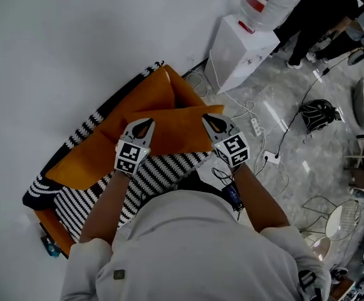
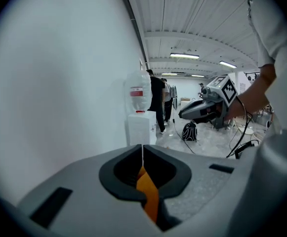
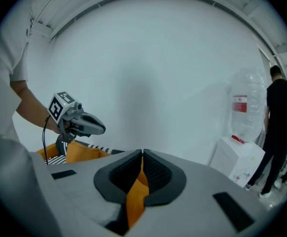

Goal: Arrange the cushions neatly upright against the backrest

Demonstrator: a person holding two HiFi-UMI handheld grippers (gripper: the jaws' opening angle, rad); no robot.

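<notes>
In the head view I hold an orange cushion (image 1: 175, 133) by its two upper corners, above a black-and-white striped cushion (image 1: 153, 174) on the sofa. My left gripper (image 1: 145, 125) is shut on the left corner, and orange fabric (image 2: 148, 194) shows pinched between its jaws in the left gripper view. My right gripper (image 1: 210, 121) is shut on the right corner, with orange fabric (image 3: 136, 196) between its jaws. Behind the held cushion another orange cushion (image 1: 166, 86) leans at the wall. A second striped cushion (image 1: 81, 137) lies along the sofa's left.
A white wall (image 1: 75, 42) runs behind the sofa. To the right stand a white water dispenser (image 1: 241, 49), floor cables with a power strip (image 1: 257, 127), and a black bag (image 1: 319, 115). People (image 1: 319, 17) stand further off. A wire chair (image 1: 341, 221) is at the lower right.
</notes>
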